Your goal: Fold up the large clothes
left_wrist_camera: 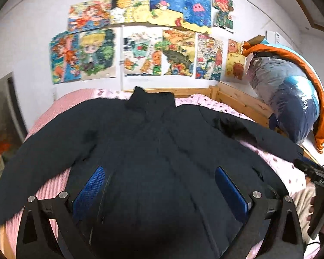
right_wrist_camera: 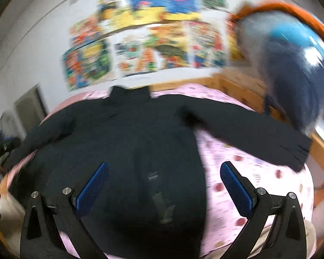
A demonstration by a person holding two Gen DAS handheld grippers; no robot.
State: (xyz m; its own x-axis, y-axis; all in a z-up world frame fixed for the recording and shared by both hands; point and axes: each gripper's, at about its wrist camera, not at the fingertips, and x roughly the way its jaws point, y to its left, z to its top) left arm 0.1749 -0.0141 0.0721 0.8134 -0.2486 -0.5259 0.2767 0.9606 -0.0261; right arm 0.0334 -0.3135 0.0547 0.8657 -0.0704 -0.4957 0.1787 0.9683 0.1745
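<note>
A black jacket [left_wrist_camera: 144, 146] lies spread flat, sleeves out, on a pink bedspread [right_wrist_camera: 248, 172] over a wooden bed frame [left_wrist_camera: 237, 99]. Colourful drawings [left_wrist_camera: 140, 49] cover the white wall behind; bagged bedding [left_wrist_camera: 291, 99] is piled at the right. The left gripper [left_wrist_camera: 159, 190] and right gripper [right_wrist_camera: 164, 185] hover above, jaws wide and empty.

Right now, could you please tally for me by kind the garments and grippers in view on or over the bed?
Dark jacket, spread flat on the pink bedding: 1
Open grippers, left gripper and right gripper: 2
Total: 3
</note>
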